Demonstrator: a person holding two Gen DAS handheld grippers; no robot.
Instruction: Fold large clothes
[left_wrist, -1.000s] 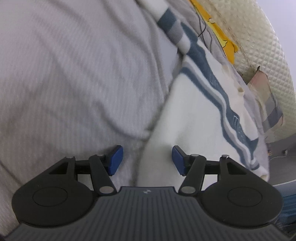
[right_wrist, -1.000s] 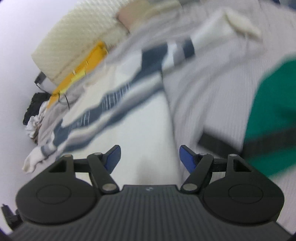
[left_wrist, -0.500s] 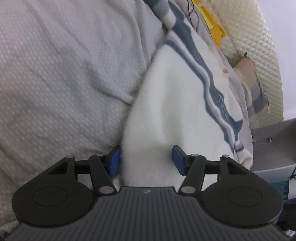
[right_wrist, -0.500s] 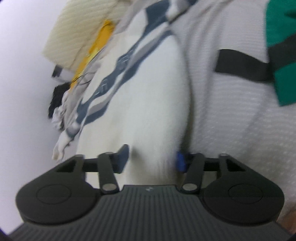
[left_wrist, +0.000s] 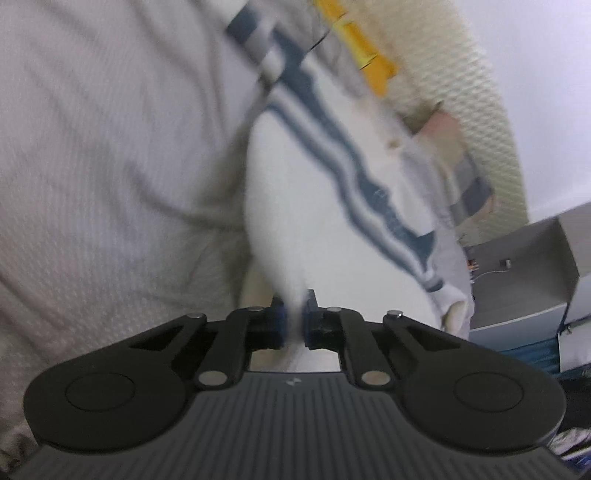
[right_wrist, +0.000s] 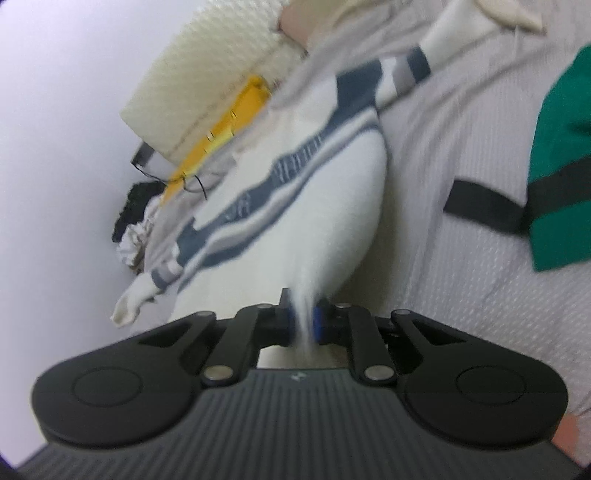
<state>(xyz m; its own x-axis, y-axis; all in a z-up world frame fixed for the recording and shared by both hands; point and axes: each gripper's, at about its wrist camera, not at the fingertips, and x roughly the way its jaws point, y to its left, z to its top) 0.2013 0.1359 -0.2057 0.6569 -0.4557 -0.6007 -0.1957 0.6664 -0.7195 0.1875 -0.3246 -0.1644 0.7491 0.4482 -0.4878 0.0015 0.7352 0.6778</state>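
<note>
A white sweater (left_wrist: 295, 206) with blue and grey stripes lies on a grey bedspread (left_wrist: 110, 166). My left gripper (left_wrist: 293, 325) is shut on the sweater's white hem, with fabric pinched between the blue pads. In the right wrist view the same sweater (right_wrist: 332, 206) stretches away, one sleeve (right_wrist: 399, 74) reaching far up. My right gripper (right_wrist: 304, 325) is shut on another part of the hem. Both views are motion-blurred.
A green garment with a black band (right_wrist: 557, 184) lies on the bedspread (right_wrist: 461, 258) at the right. A quilted cream headboard (left_wrist: 461, 92) and a yellow item (left_wrist: 365, 55) sit behind the sweater. A grey box (left_wrist: 535, 273) stands beside the bed. Dark clothes (right_wrist: 136, 206) are heaped at the bed's edge.
Both grippers were open over the sweater's hem. Both have closed on the white fabric, which now bunches up between the pads.
</note>
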